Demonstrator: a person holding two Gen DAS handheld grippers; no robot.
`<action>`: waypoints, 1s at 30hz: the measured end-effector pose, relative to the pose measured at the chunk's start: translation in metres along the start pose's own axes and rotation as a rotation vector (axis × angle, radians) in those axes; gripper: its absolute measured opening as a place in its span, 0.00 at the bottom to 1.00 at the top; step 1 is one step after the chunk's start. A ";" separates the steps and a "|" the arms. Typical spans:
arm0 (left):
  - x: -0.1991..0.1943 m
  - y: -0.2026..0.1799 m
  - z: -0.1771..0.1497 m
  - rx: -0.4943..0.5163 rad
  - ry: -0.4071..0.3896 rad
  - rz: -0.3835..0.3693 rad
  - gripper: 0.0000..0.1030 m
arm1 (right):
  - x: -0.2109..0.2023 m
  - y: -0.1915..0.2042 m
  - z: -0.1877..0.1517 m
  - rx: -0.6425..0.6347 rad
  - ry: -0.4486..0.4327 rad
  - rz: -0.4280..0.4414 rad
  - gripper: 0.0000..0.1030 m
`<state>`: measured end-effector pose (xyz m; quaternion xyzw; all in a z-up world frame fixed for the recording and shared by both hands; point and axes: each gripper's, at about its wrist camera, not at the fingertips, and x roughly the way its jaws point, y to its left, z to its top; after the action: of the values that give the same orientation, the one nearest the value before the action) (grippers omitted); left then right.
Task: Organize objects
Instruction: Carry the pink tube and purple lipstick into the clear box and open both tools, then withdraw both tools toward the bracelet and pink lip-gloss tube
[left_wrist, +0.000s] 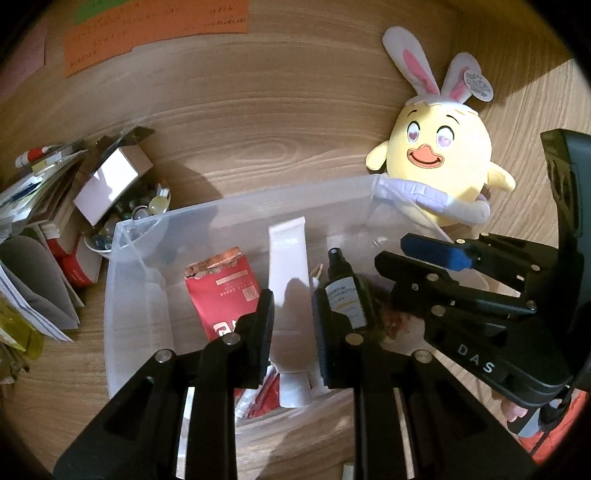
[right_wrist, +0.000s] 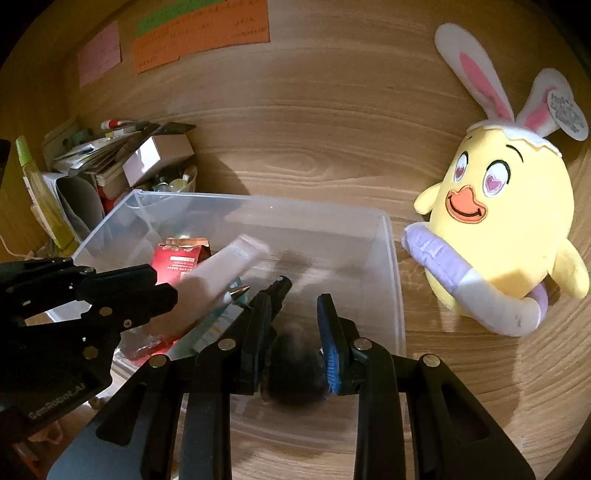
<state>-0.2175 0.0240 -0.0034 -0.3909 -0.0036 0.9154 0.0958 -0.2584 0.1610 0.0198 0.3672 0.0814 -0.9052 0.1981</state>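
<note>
You had warm, dim light on the wooden desk (left_wrist: 280, 122), strongest just behind the clear bin (left_wrist: 122, 280), where the bin wall cast a dark shadow. Both views bent hard and went black at the corners. Inside the bin, the white tube (right_wrist: 225, 269) and the dark bottle (right_wrist: 291, 354) were smeared with blur in your right view.

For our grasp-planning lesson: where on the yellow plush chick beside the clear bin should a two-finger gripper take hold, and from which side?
Probably a bunny ear of the plush chick, approached from the front, jaws across its width. The ears are slim and stand clear on top; the round body looks too wide.
</note>
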 end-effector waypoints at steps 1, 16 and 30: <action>-0.001 -0.001 0.000 0.002 0.000 0.003 0.23 | 0.000 0.001 0.000 -0.002 -0.002 0.004 0.26; -0.058 0.002 -0.005 -0.017 -0.086 0.008 0.76 | -0.038 0.008 0.002 -0.013 -0.074 -0.044 0.76; -0.110 0.019 -0.033 -0.010 -0.151 0.088 0.95 | -0.086 0.031 -0.017 -0.034 -0.137 -0.041 0.86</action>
<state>-0.1227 -0.0163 0.0513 -0.3211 0.0016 0.9456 0.0528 -0.1787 0.1637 0.0679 0.2993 0.0903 -0.9305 0.1909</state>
